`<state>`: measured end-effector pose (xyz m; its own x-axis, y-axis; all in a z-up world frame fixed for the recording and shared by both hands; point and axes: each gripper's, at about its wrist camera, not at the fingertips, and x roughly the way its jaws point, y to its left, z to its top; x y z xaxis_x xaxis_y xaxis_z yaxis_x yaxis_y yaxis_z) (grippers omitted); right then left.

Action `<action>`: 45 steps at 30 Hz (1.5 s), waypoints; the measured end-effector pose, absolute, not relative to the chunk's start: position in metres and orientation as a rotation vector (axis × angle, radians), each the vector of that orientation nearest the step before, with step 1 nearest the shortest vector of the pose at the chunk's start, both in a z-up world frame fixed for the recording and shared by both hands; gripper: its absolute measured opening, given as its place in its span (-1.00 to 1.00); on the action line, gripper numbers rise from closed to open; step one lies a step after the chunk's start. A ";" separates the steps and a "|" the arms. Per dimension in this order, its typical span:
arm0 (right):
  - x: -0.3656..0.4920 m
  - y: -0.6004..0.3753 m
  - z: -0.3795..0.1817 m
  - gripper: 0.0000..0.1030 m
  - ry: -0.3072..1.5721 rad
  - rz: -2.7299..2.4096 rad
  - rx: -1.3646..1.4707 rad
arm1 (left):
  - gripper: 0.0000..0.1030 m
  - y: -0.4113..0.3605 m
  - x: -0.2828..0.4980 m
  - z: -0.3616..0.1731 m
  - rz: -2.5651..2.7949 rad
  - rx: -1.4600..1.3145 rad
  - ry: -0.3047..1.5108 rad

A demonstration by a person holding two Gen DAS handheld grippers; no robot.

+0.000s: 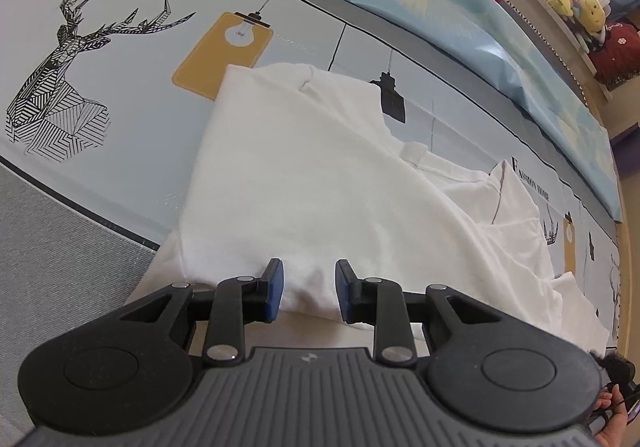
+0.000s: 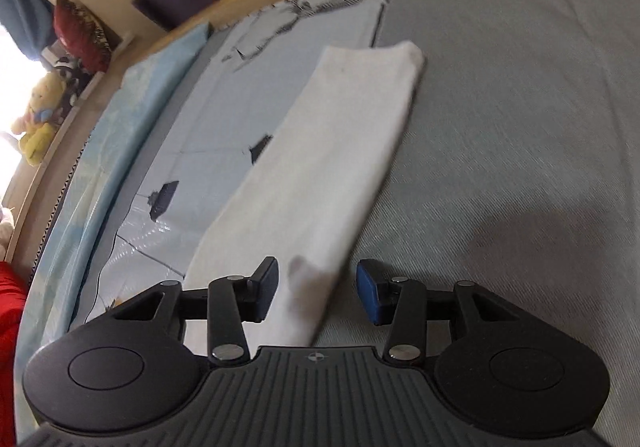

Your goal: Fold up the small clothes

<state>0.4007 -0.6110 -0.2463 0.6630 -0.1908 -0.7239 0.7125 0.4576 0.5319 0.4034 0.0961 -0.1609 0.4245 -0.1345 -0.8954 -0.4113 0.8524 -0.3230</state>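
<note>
**White garment between both jaw sets, neither pinching**

Left gripper (image 1: 309,289): jaws partly open, white garment (image 1: 320,175) bunched in the gap and extending ahead; pads not pressing. Right gripper (image 2: 318,289): jaws partly open, folded white strip (image 2: 320,167) lying loose between them.

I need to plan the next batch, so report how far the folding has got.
Done: a white garment lies folded into a long narrow strip on the bed. In hand: the right gripper straddles the strip's near end, pads apart from the cloth, while the left gripper straddles a white shirt's near edge. Left: shortening the strip, and the shirt, which looks only partly folded.
</note>
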 end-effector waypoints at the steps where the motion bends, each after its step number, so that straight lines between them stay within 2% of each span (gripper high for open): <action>1: 0.402 -0.610 -0.246 -0.91 0.631 -0.605 0.917 | -0.42 0.097 0.403 -0.160 0.185 -0.555 1.134; 4: 0.402 -0.598 -0.236 -0.92 0.583 -0.639 0.843 | -0.42 0.102 0.401 -0.157 0.187 -0.570 1.124; 6: 0.410 -0.577 -0.215 -0.92 0.546 -0.643 0.693 | -0.42 0.107 0.400 -0.153 0.193 -0.574 1.115; 9: 0.419 -0.505 -0.165 -0.92 0.433 -0.510 0.409 | -0.42 0.115 0.397 -0.149 0.204 -0.587 1.105; 13: 0.406 -0.363 -0.123 -0.91 0.348 0.004 0.135 | -0.42 0.129 0.393 -0.144 0.219 -0.616 1.093; 17: 0.373 -0.241 -0.138 -0.90 0.550 0.694 0.023 | -0.42 0.143 0.388 -0.136 0.225 -0.648 1.073; 20: 0.361 -0.198 -0.165 -0.79 0.767 0.752 0.012 | -0.42 0.152 0.385 -0.130 0.233 -0.677 1.053; 23: 0.364 -0.195 -0.164 -0.77 0.879 0.609 0.020 | -0.42 0.154 0.384 -0.128 0.225 -0.692 1.051; 26: 0.375 -0.215 -0.140 -0.48 0.937 0.463 0.116 | -0.42 0.149 0.385 -0.127 0.207 -0.697 1.049; 28: 0.378 -0.239 -0.128 -0.04 0.924 0.339 0.216 | -0.42 0.142 0.386 -0.127 0.193 -0.687 1.051; 29: 0.380 -0.250 -0.127 -0.03 0.910 0.292 0.259 | -0.42 0.137 0.387 -0.127 0.178 -0.676 1.053; 32: 0.381 -0.292 -0.145 -0.04 0.855 0.131 0.397 | -0.42 0.112 0.392 -0.126 0.071 -0.585 1.071; 36: 0.396 -0.310 -0.186 -0.06 0.988 0.041 0.524 | -0.42 0.063 0.397 -0.124 -0.098 -0.400 1.091; 42: 0.412 -0.308 -0.219 -0.06 1.124 0.052 0.548 | -0.42 0.011 0.392 -0.133 -0.255 -0.240 1.087; 44: 0.414 -0.308 -0.221 -0.31 1.139 0.072 0.592 | -0.42 -0.003 0.389 -0.134 -0.303 -0.190 1.073; 45: 0.414 -0.307 -0.221 -0.73 1.132 0.105 0.604 | -0.42 -0.011 0.387 -0.136 -0.334 -0.170 1.062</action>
